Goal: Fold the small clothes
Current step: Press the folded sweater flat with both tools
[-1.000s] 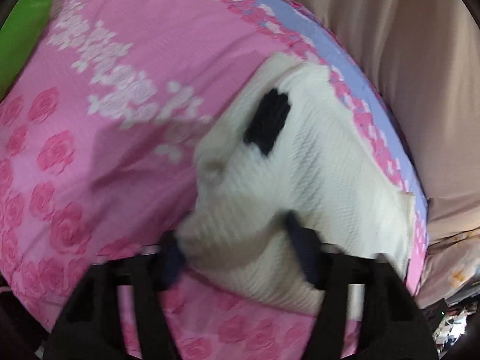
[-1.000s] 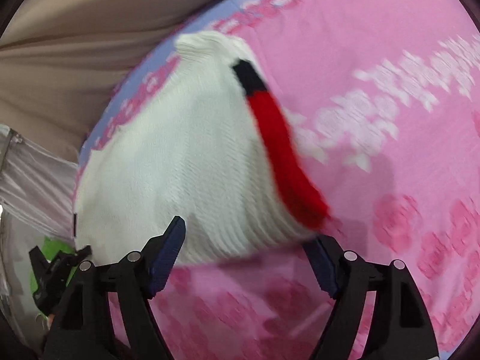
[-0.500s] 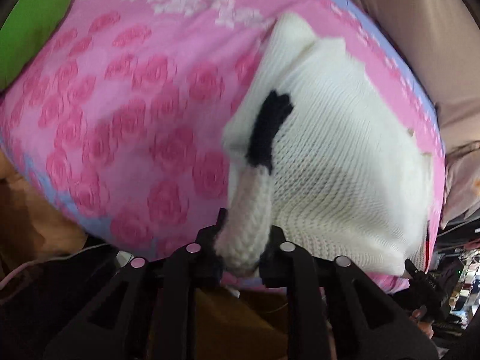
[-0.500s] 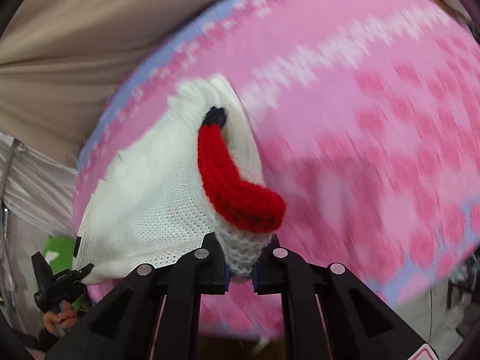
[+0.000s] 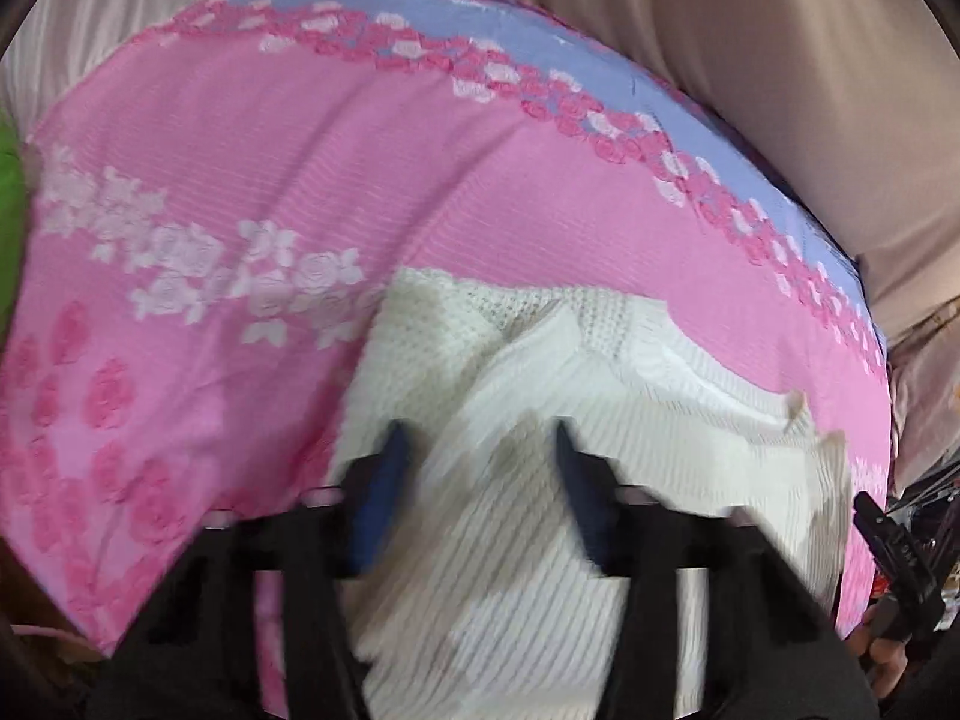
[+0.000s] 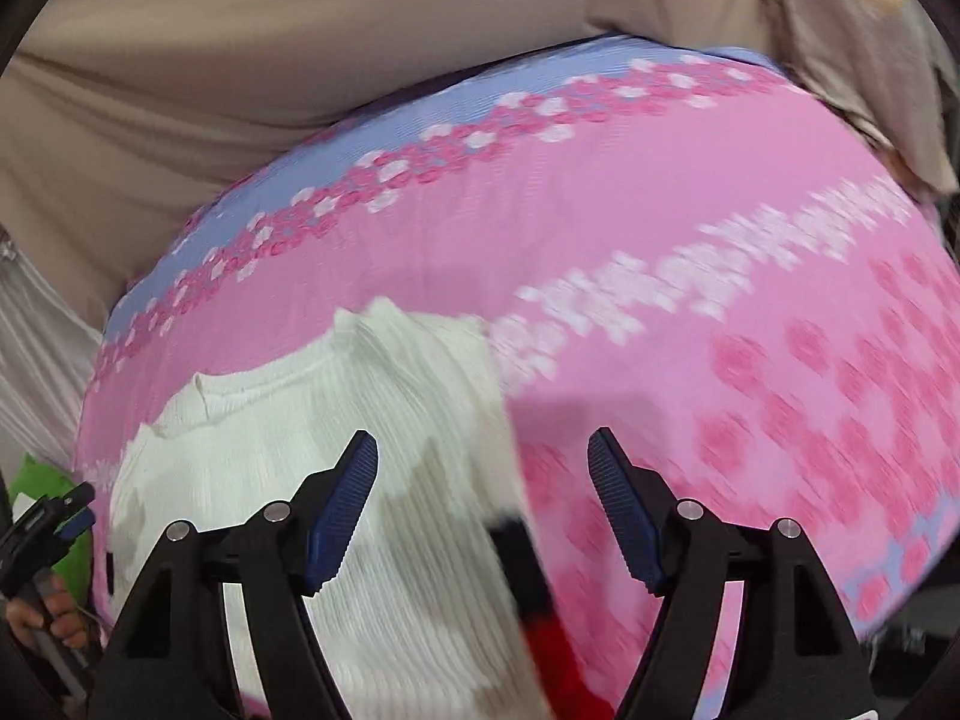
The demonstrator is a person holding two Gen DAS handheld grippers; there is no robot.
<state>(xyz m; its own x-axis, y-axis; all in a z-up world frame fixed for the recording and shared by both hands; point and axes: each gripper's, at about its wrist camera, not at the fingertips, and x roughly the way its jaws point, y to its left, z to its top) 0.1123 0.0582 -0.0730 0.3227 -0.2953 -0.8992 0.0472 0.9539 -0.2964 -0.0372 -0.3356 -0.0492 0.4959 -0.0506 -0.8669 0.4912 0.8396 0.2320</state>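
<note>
- Now the left gripper (image 5: 480, 456) stands with jaws spread above the white knit sweater (image 5: 690, 450), which lies on the pink rose bedspread (image 5: 300, 180); blur hides any contact.
- Right gripper (image 6: 483, 468): jaws have just been opening and stand wide, with the sweater's edge and its black-and-red cuff (image 6: 540, 630) between them, unpinched.

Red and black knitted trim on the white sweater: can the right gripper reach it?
Probably yes. The right gripper, jaws just now opening, hovers over the red and black knitted trim at the white knitted sweater's edge; the trim lies between the open jaws, uncovered.
</note>
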